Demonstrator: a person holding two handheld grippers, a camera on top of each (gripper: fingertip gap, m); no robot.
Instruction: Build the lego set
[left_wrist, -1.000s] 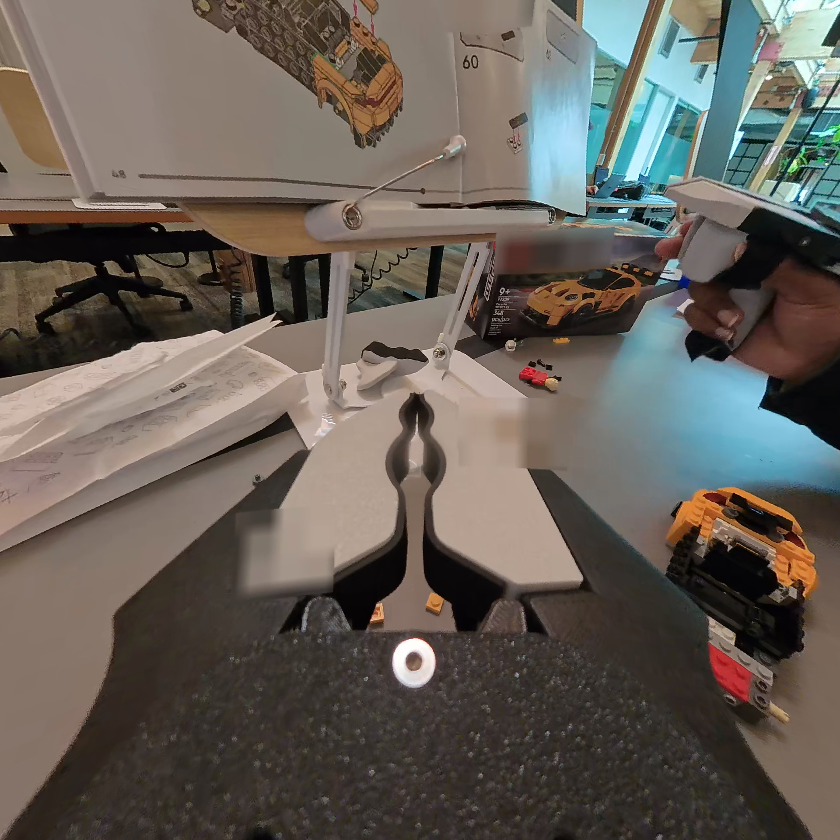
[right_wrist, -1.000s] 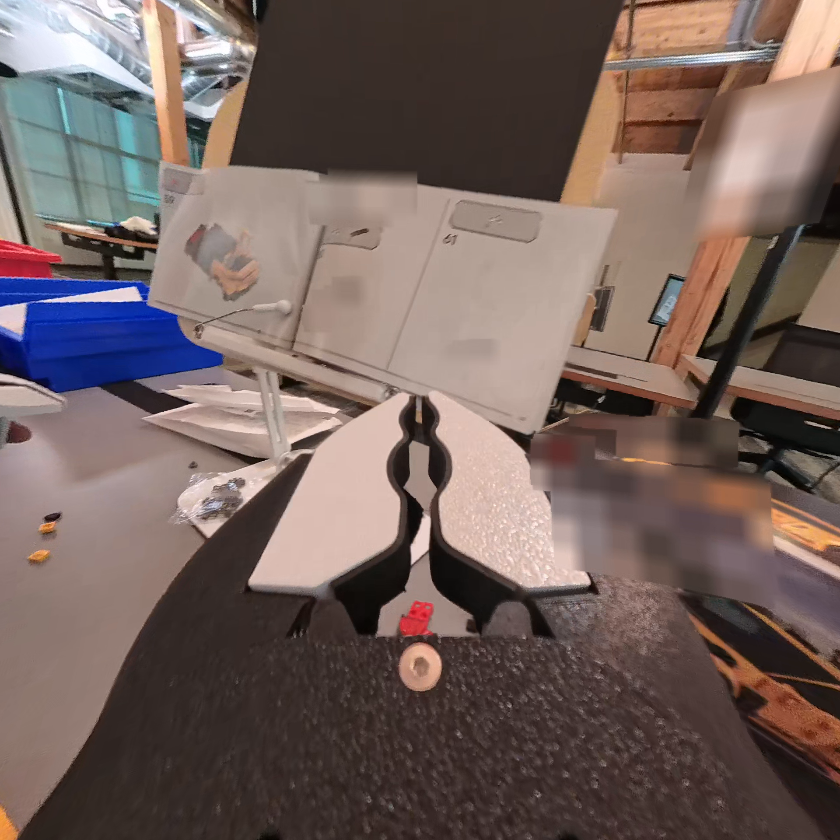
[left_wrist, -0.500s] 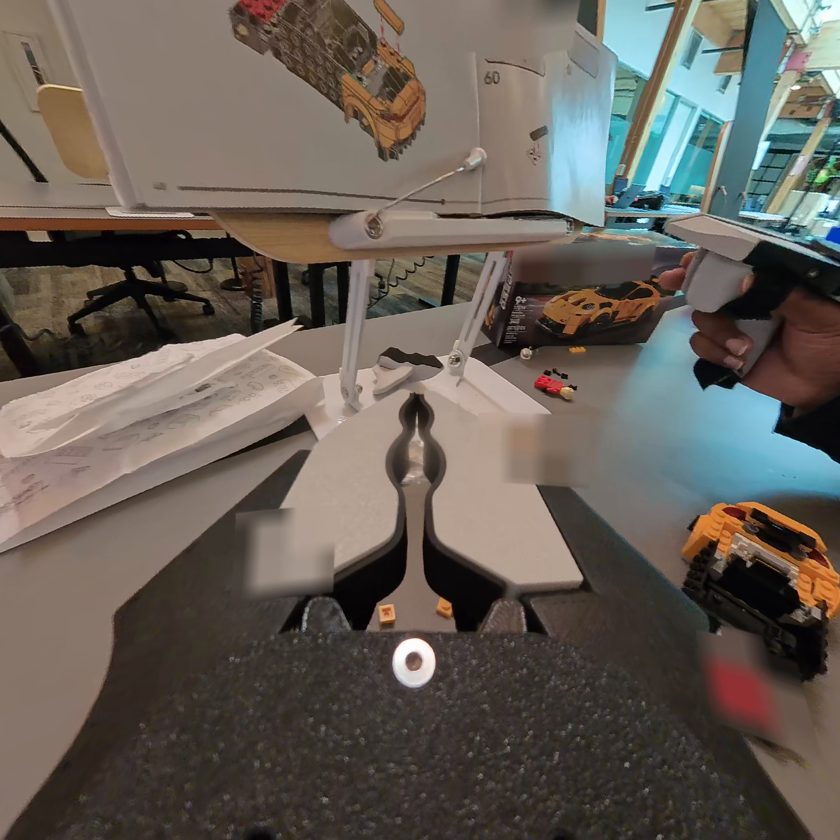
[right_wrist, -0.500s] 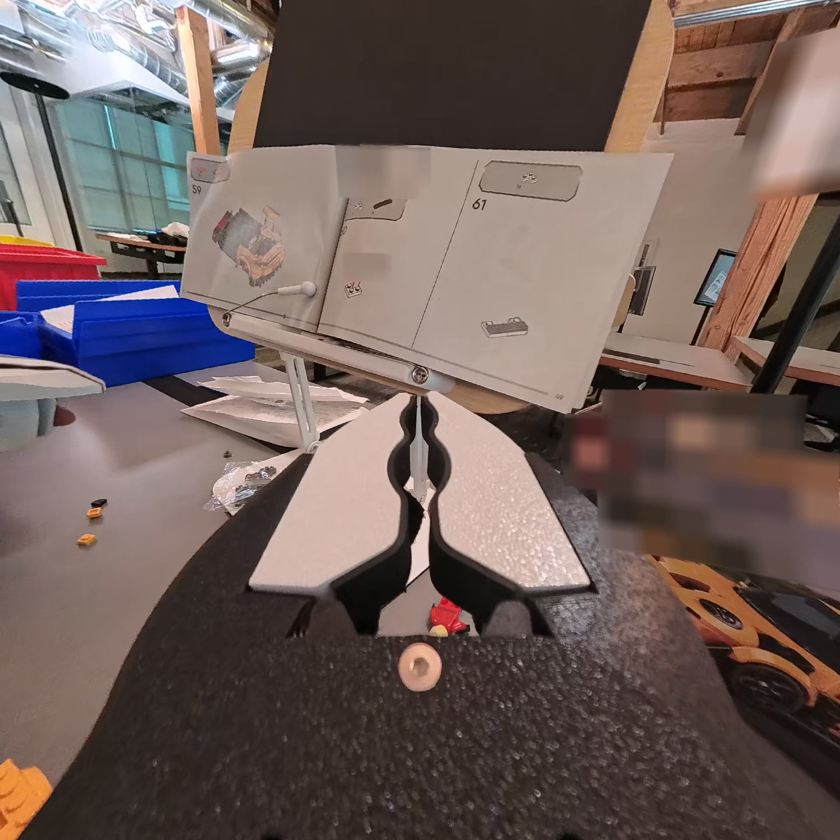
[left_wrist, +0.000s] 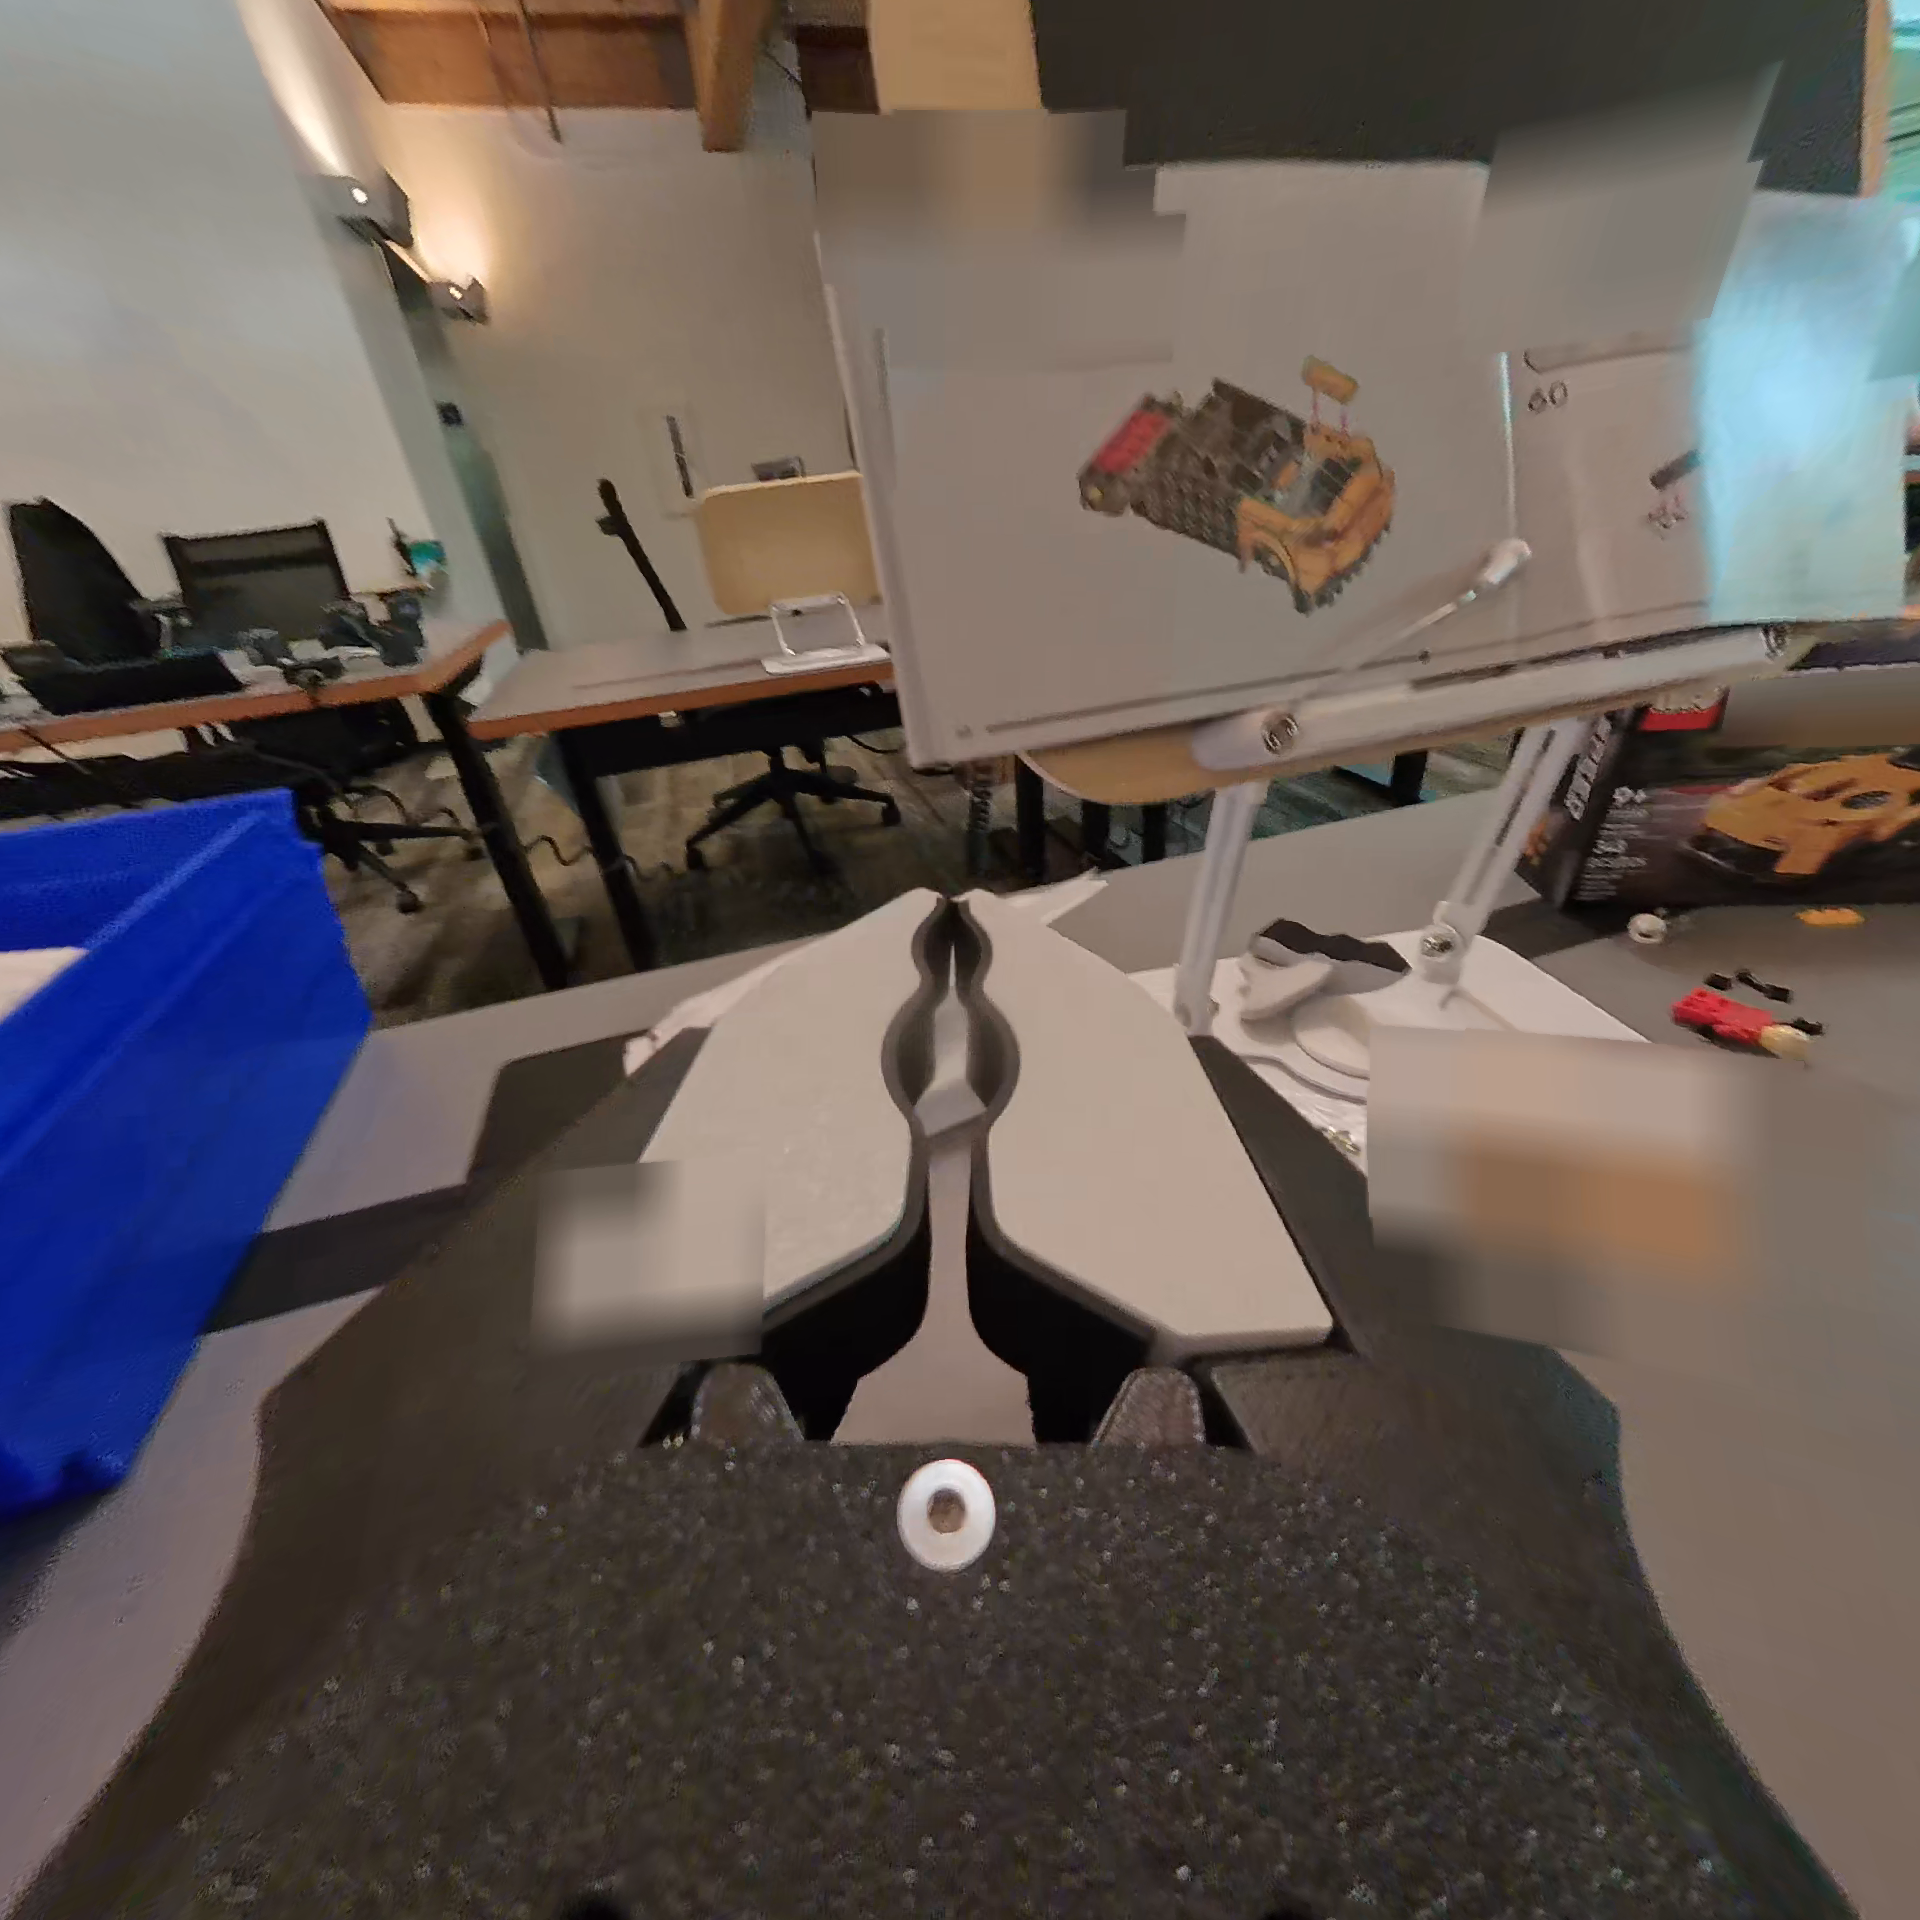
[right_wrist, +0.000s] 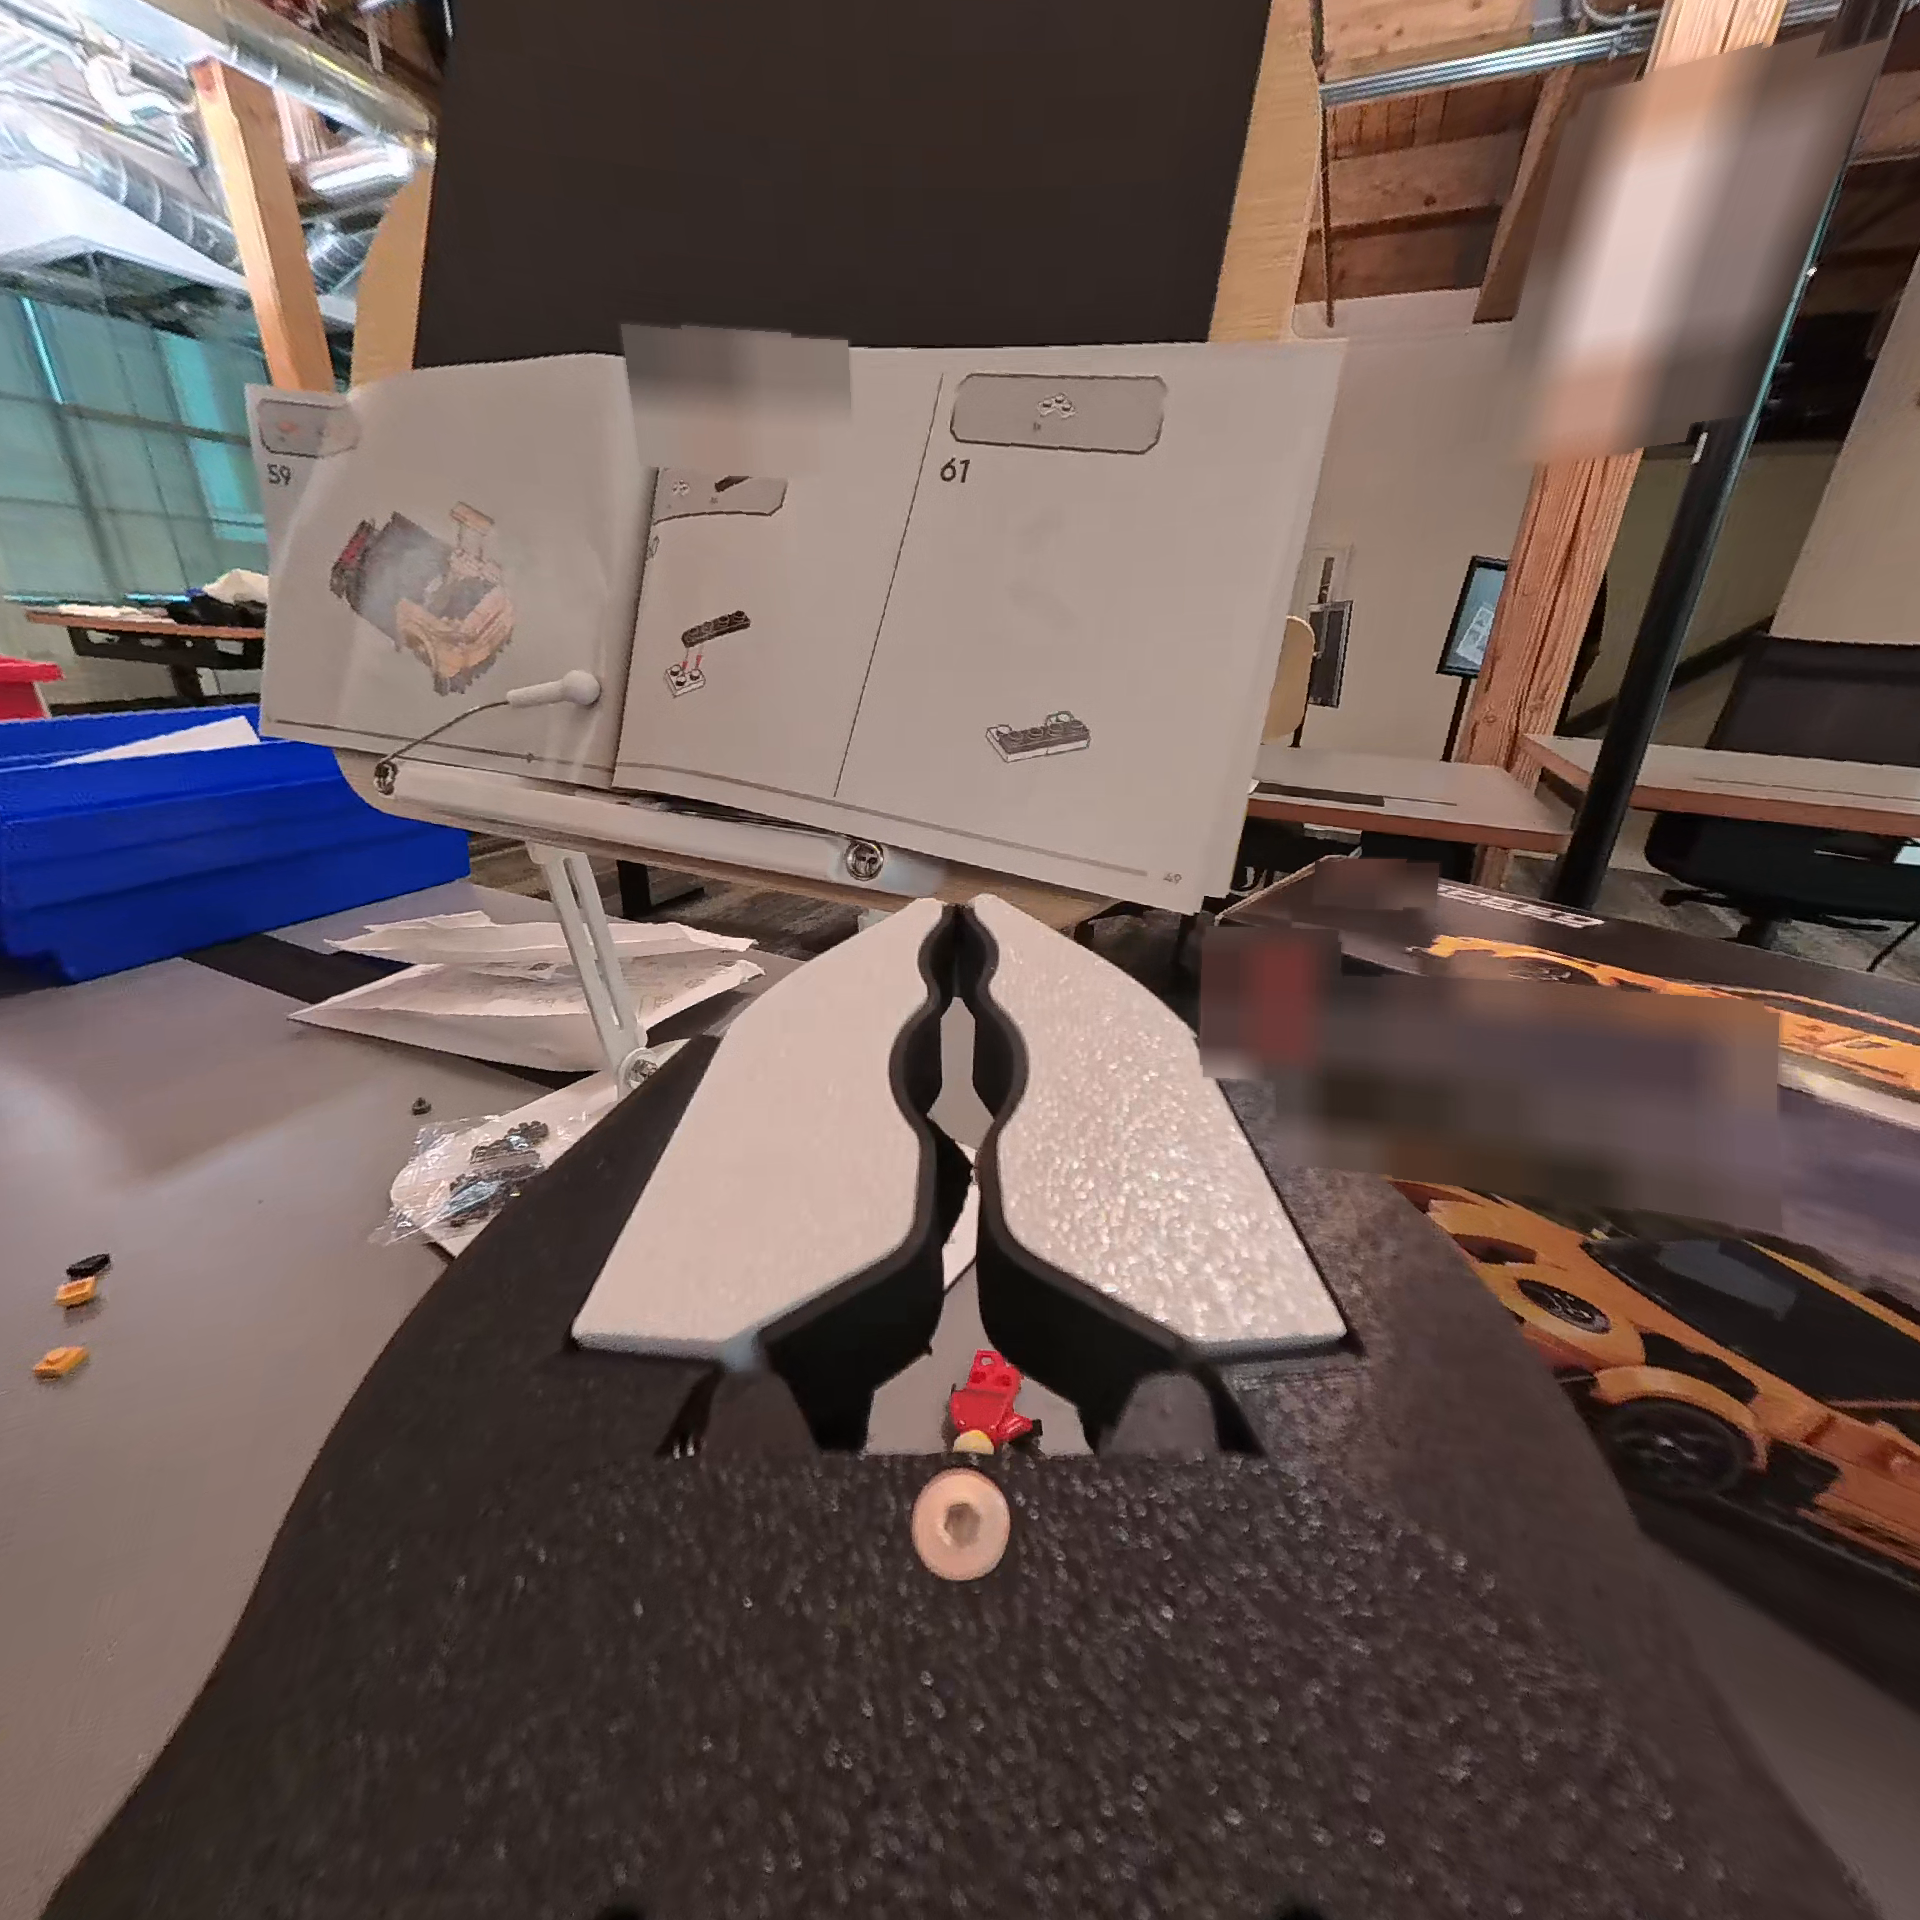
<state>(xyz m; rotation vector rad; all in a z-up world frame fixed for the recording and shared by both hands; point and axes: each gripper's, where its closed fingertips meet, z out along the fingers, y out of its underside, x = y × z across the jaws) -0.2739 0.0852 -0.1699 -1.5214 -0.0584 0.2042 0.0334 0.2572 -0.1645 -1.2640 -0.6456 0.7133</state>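
Observation:
My left gripper (left_wrist: 954, 914) is shut and empty, held above the grey table and pointed left of the book stand. My right gripper (right_wrist: 956, 920) is shut and empty, pointed at the open instruction booklet (right_wrist: 935, 613) on its white stand (right_wrist: 603, 956). The booklet also shows in the left wrist view (left_wrist: 1195, 540). A small red brick assembly (right_wrist: 985, 1405) lies on the table below my right gripper; it shows in the left wrist view (left_wrist: 1725, 1013) at the right. Two small orange pieces (right_wrist: 62, 1325) lie at the left. The partly built car is out of view.
A blue bin (left_wrist: 135, 1091) stands close on the left; it also shows in the right wrist view (right_wrist: 187, 821). The set's box (left_wrist: 1745, 821) stands at the right (right_wrist: 1662, 1247). Paper bags (right_wrist: 520, 977) and a clear bag of small parts (right_wrist: 468, 1164) lie by the stand. My hands' fingertips stand some 35 centimetres from each other.
My left gripper has swung left and tilted up: the car and the other hand left its view and the blue bin came in. My right gripper has moved slightly closer to the booklet.

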